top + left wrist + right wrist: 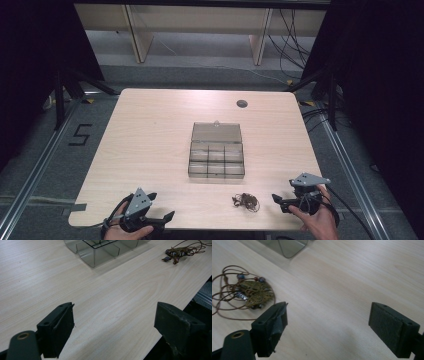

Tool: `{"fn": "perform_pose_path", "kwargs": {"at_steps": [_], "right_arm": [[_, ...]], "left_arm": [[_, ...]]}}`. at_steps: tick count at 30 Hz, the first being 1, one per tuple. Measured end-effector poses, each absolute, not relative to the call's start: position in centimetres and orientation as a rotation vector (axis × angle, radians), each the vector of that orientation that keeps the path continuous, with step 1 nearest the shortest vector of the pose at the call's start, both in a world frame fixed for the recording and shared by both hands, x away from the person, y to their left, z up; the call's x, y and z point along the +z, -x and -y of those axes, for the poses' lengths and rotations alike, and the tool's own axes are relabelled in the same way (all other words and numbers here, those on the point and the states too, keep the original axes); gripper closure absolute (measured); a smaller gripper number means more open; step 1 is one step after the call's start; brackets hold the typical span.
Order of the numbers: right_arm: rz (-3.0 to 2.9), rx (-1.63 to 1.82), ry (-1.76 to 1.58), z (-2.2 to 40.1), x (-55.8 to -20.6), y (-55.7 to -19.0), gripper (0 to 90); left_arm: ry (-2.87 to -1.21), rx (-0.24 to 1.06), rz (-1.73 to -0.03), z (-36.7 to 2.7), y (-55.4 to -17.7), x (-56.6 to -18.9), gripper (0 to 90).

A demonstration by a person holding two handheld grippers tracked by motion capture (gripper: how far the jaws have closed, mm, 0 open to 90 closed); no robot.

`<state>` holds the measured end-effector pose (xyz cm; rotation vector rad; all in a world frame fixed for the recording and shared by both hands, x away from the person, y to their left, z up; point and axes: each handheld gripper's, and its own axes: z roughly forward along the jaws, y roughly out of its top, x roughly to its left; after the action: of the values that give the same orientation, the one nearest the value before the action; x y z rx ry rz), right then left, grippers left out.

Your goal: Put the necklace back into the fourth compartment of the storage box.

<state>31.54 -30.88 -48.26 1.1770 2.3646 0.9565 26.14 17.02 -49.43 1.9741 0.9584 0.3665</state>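
Two grippers sit nearest the camera, one at each near corner of the table [150,130], each held in one of the person's hands. On the left gripper [160,207] the fingers [60,327] stand wide apart, holding nothing, over bare wood by the near edge. On the right gripper [280,200] the fingers [274,325] are likewise spread wide and empty, hovering just above the table without touching anything.

Between the two grippers, close to the near edge, lies one necklace [245,201]: a thin brown cord tangled around a brass-coloured pendant with a few small beads. In the right gripper view the necklace [247,292] lies just beside the left finger, apart from it.

One clear plastic organiser box [216,159] stands at the table's middle, its lid [217,132] open toward the far edge; six compartments show, in two rows of three. One dark round grommet [242,103] sits near the far edge.
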Motion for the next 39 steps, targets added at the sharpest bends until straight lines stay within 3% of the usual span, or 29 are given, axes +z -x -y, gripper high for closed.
{"fn": "perform_pose_path", "kwargs": {"at_steps": [33,36,39], "right_arm": [[-2.556,0.905,-0.941,26.3,-44.9,-29.7,18.1],[-2.583,0.870,-0.905,25.3,-44.7,-29.6,24.5],[-2.616,0.833,-0.854,24.3,-44.7,-29.6,24.6]], "left_arm": [[-2.004,0.370,-0.947,-17.1,-26.3,-49.5,15.6],[-2.006,0.370,-0.941,-17.1,-26.4,-49.6,15.6],[-1.993,0.367,-0.949,-17.1,-26.3,-49.6,15.6]]}}
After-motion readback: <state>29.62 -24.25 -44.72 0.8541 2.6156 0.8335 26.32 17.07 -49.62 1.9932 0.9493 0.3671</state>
